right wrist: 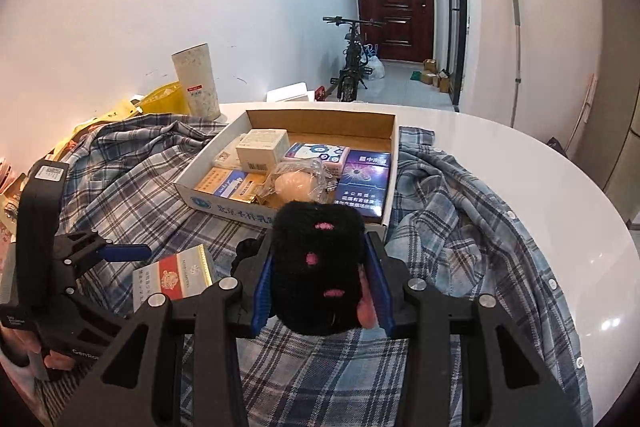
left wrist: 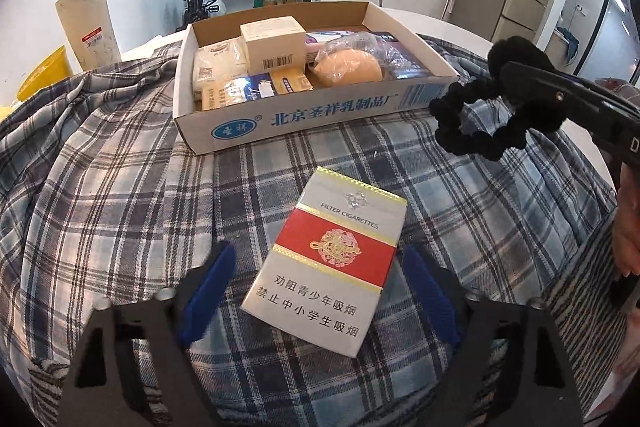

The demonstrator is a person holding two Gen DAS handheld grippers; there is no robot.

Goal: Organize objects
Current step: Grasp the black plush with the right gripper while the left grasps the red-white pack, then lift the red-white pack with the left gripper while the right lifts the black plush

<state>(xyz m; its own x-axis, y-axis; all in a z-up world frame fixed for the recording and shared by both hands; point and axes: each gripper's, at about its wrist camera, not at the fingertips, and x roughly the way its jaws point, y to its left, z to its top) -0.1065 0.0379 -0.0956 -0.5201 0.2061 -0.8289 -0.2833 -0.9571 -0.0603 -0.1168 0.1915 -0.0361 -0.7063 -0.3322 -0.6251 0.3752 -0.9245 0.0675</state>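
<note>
A red and white cigarette pack (left wrist: 332,259) lies flat on a plaid shirt (left wrist: 120,187). My left gripper (left wrist: 318,249) hangs over it, and its blue fingers (left wrist: 208,291) stand on either side of the pack with small gaps, so it is open. In the right wrist view the same pack (right wrist: 176,275) lies at the lower left beside the left gripper (right wrist: 124,251). My right gripper (right wrist: 320,251) is shut on a black fuzzy hair tie (right wrist: 316,267) with pink spots. Its loop (left wrist: 480,123) dangles in the air near the right front corner of a shallow cardboard box (left wrist: 312,119).
The box (right wrist: 224,203) holds a beige carton (left wrist: 276,43), a bagged bun (left wrist: 348,67), blue packs (right wrist: 364,183) and other small packets. The shirt covers a round white table (right wrist: 540,187). A cardboard tube (right wrist: 196,83) and a yellow bag (right wrist: 164,99) stand behind at the left.
</note>
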